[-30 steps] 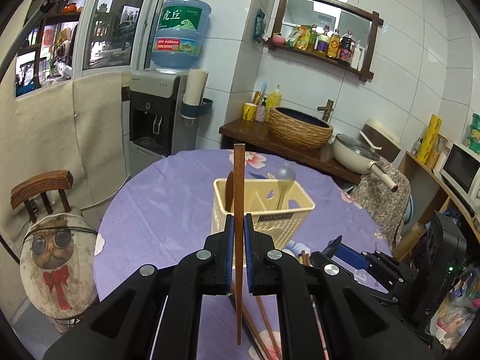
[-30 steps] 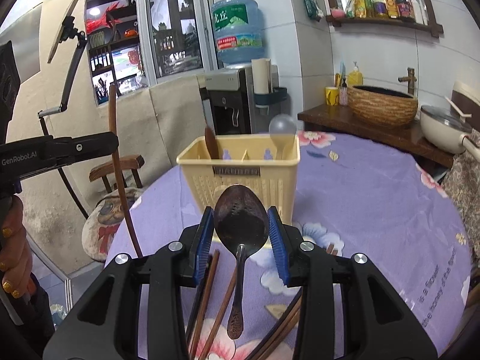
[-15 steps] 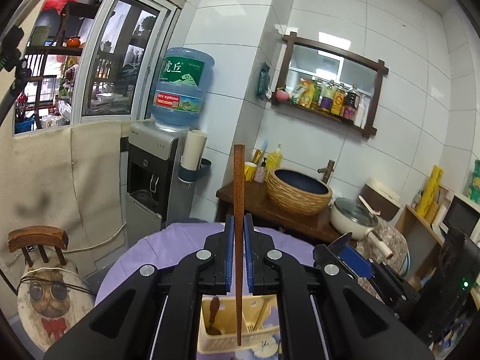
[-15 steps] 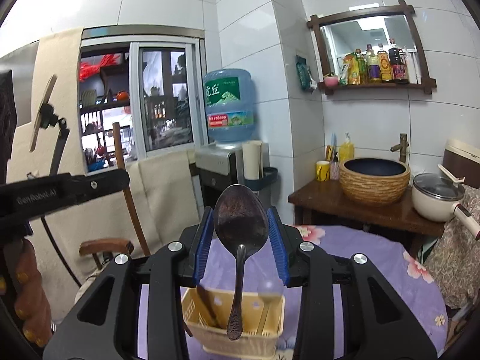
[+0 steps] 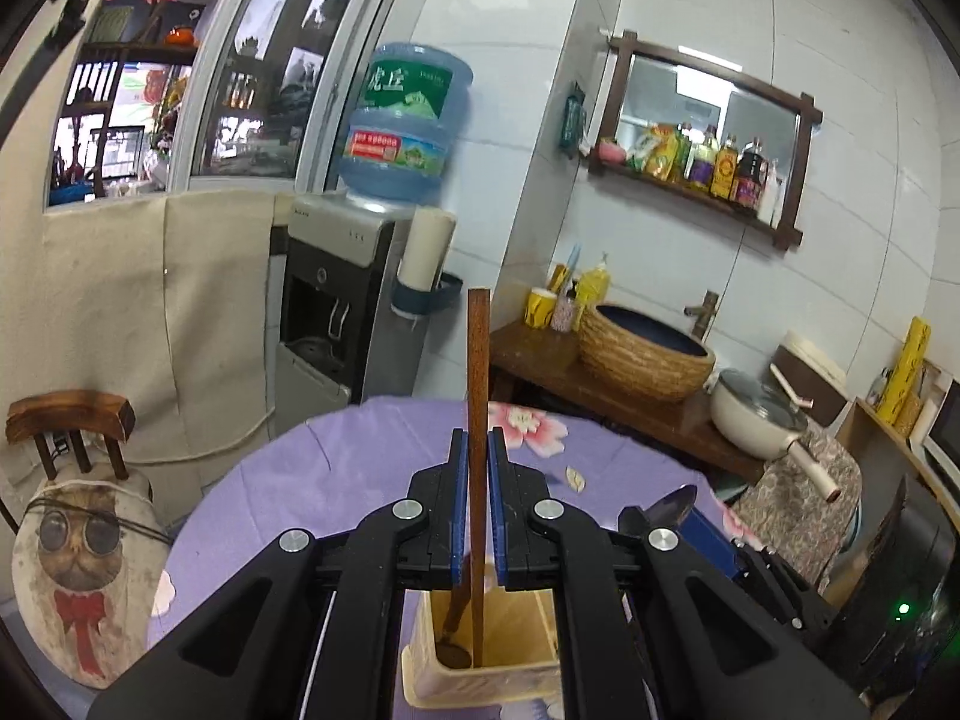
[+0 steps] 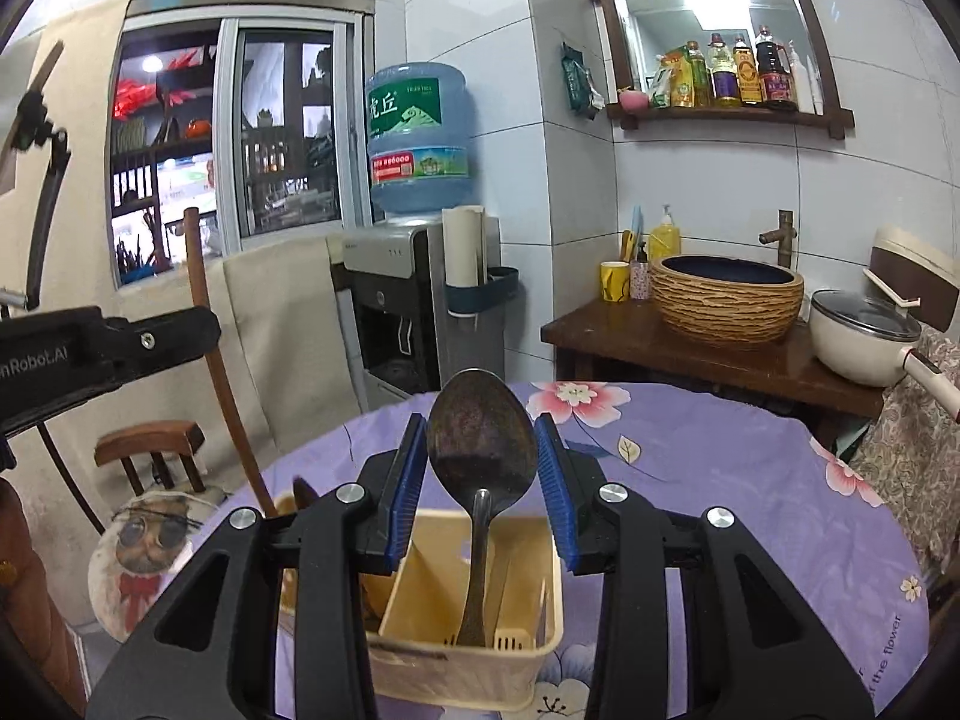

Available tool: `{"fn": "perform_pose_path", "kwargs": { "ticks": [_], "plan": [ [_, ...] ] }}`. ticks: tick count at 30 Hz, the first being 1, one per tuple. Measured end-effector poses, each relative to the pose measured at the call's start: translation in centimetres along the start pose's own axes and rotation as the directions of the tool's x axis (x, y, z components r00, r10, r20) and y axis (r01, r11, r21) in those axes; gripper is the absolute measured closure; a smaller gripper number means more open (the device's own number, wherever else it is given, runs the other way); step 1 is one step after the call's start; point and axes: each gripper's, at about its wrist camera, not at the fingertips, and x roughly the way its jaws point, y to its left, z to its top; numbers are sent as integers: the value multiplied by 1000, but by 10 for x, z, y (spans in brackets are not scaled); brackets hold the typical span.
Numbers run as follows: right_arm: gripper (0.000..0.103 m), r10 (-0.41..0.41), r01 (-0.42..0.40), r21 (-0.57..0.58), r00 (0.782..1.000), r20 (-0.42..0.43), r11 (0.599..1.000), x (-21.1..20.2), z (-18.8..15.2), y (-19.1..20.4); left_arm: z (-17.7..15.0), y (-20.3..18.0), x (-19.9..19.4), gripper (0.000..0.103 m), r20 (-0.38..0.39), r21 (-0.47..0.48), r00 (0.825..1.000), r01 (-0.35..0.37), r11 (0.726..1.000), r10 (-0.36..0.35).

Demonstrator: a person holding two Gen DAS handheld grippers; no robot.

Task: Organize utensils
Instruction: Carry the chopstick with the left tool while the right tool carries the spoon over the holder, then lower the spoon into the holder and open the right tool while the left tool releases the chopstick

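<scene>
Left hand-held gripper [image 5: 474, 498] is clamped on an upright wooden chopstick [image 5: 478, 396], its lower end inside the cream utensil basket [image 6: 528, 654] on the desk [image 6: 750, 480]. Right hand-held gripper [image 6: 482, 480] grips a dark metal spoon [image 6: 480, 450] by the bowl, handle down in the basket.

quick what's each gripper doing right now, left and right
Left gripper: closed on a wooden chopstick, its tip down in the basket.
Right gripper: closed on a dark metal spoon.
</scene>
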Motion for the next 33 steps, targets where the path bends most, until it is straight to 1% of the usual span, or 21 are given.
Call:
{"fn": "perform_pose_path", "kwargs": {
  "ticks": [3, 7, 10, 12, 14, 16, 17, 18, 19, 20, 21, 23, 24, 26, 27, 28, 29, 33],
  "plan": [
    [66, -9, 8, -19, 1000, -14, 1000, 1, -15, 2, -16, 3, 10, 96, -43, -1, 999, -4, 1000, 4],
    [66, -18, 16, -42, 999, -46, 999, 5, -31, 3, -28, 6, 19, 96, -84, -1, 996, -4, 1000, 4],
    [66, -26, 24, -46, 999, -44, 999, 5, -38, 1, -35, 8, 22, 96, -94, 4, 996, -11, 1000, 11],
    [66, -31, 28, -54, 999, -44, 998, 4, -40, 1, -38, 8, 20, 96, -84, 17, 996, -21, 1000, 23],
    [66, -28, 26, -56, 998, -50, 998, 4, -40, 1, -38, 8, 20, 96, -86, 20, 996, -16, 1000, 18],
    [66, -21, 19, -56, 999, -37, 998, 3, -40, 0, -38, 8, 20, 96, -93, 16, 996, -9, 1000, 10],
    [61, -16, 14, -61, 999, -32, 998, 2, -40, 0, -38, 7, 19, 96, -94, 17, 996, -7, 1000, 8],
    [52, -12, 10, -65, 999, -30, 998, 2, -40, 1, -38, 7, 17, 96, -89, 21, 996, -5, 1000, 7],
    [48, -4, 3, -61, 1000, -22, 998, -1, -39, 0, -38, 6, 16, 93, -85, 26, 996, -6, 1000, 8],
    [43, 0, -1, -56, 1000, -13, 998, -4, -39, -1, -38, 6, 13, 86, -79, 35, 997, -8, 999, 11],
    [43, 0, 0, -55, 1000, -6, 998, -8, -38, -1, -39, 5, 9, 81, -73, 44, 997, -8, 999, 12],
    [43, -14, 13, -61, 1000, -2, 998, -15, -38, -1, -41, 6, -1, 54, -59, 52, 998, -17, 999, 20],
    [43, -20, 20, -58, 1000, -2, 998, -20, -39, -3, -42, 6, -5, 50, -52, 49, 998, -19, 999, 22],
    [42, -26, 26, -45, 1000, -15, 999, -29, -40, -7, -46, 10, -18, 38, -45, 38, 999, -11, 999, 13],
    [42, -27, 26, -34, 999, -31, 999, -34, -42, -10, -48, 12, -23, 35, -50, 34, 999, -5, 999, 7],
    [42, -27, 27, -19, 999, -46, 999, -39, -45, -14, -52, 15, -29, 28, -63, 27, 998, 1, 1000, 0],
    [41, -29, 29, -8, 998, -61, 1000, -44, -46, -16, -56, 18, -32, 24, -74, 20, 997, 3, 1000, -2],
    [41, -63, 69, 34, 987, -149, 997, -64, -65, -33, -76, 37, -42, 19, -143, -14, 990, -20, 1000, 18]
  ]
}}
